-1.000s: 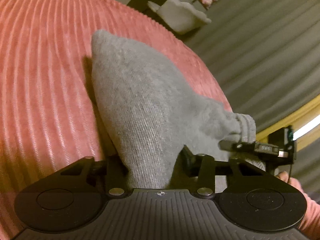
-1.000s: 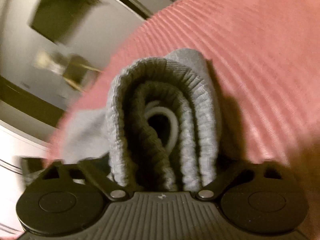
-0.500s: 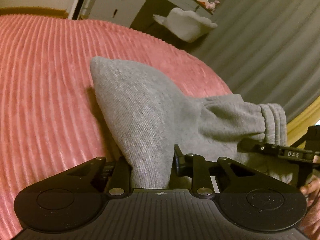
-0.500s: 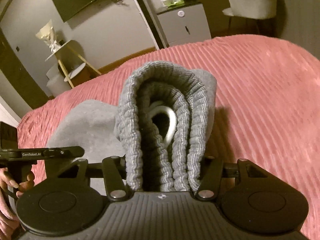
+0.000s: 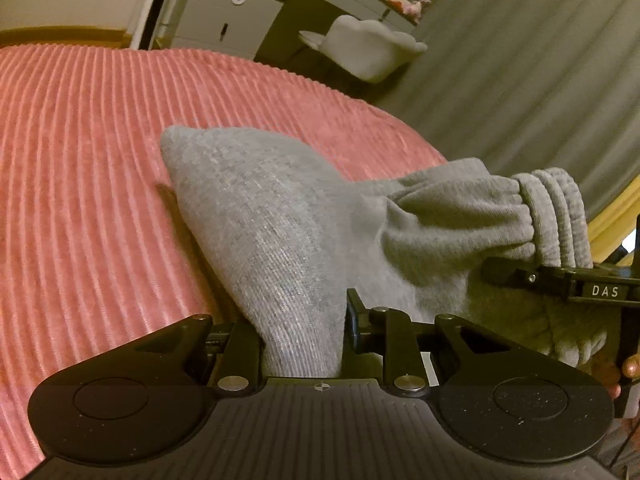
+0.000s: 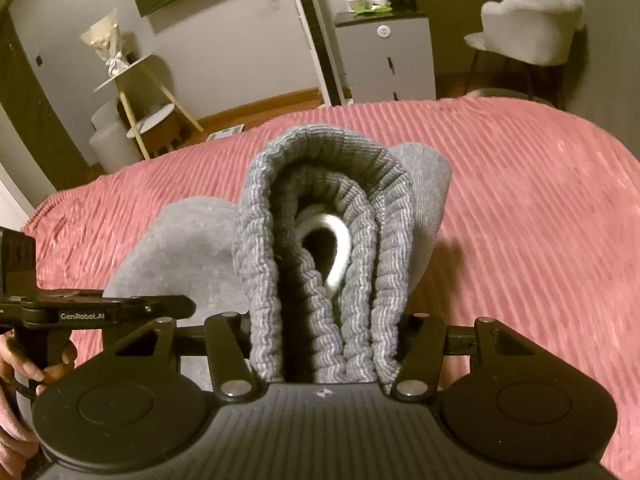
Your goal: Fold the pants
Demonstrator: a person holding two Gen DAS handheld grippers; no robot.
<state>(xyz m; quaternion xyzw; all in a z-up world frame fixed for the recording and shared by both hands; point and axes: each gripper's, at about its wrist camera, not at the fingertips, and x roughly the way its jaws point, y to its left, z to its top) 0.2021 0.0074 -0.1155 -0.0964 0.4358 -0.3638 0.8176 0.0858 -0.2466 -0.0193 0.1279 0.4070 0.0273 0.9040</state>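
Grey sweatpants (image 5: pixel 280 216) are held up over a pink ribbed bedspread (image 5: pixel 80 160). My left gripper (image 5: pixel 302 344) is shut on a fold of the plain grey cloth. My right gripper (image 6: pixel 324 344) is shut on the bunched ribbed waistband (image 6: pixel 320 184), with a pale drawstring loop (image 6: pixel 340 240) inside the fold. In the left wrist view the right gripper (image 5: pixel 560 280) shows at the right under the waistband (image 5: pixel 548 216). In the right wrist view the left gripper (image 6: pixel 100 308) shows at the left, beside the grey cloth (image 6: pixel 180 248).
The bedspread (image 6: pixel 520 200) fills the area below the pants. Beyond the bed stand a grey cabinet (image 6: pixel 384 56), a white chair (image 6: pixel 532 36), a small tiered side table (image 6: pixel 136 92) and a grey curtain (image 5: pixel 540 60).
Both grippers have tilted up, so more of the room shows. The waistband end has moved out to the right of the left gripper. Both grips are unchanged.
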